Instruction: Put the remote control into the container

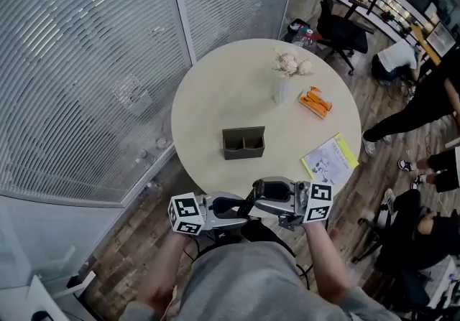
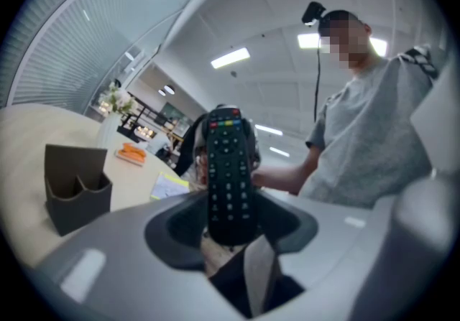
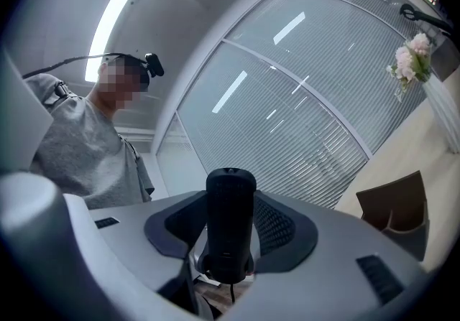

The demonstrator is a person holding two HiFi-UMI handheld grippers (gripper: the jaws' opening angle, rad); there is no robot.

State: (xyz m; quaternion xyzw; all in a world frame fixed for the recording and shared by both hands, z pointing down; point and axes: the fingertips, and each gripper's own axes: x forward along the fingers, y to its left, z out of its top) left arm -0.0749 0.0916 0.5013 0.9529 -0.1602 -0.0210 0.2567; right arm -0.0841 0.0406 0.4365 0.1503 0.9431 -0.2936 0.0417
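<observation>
Round table (image 1: pixel 215 97) (container (image 1: pixel 243 143) on it) beside slatted glass wall (image 1: pixel 86 61).

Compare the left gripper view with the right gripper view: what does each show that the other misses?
Only the left gripper view: the button face of the black remote control, plus the orange packet and yellow leaflet on the round beige table. Only the right gripper view: the remote's plain, buttonless back. Both: the remote between that view's jaws, the dark two-compartment container, the slatted glass wall and the person in a grey shirt.
</observation>
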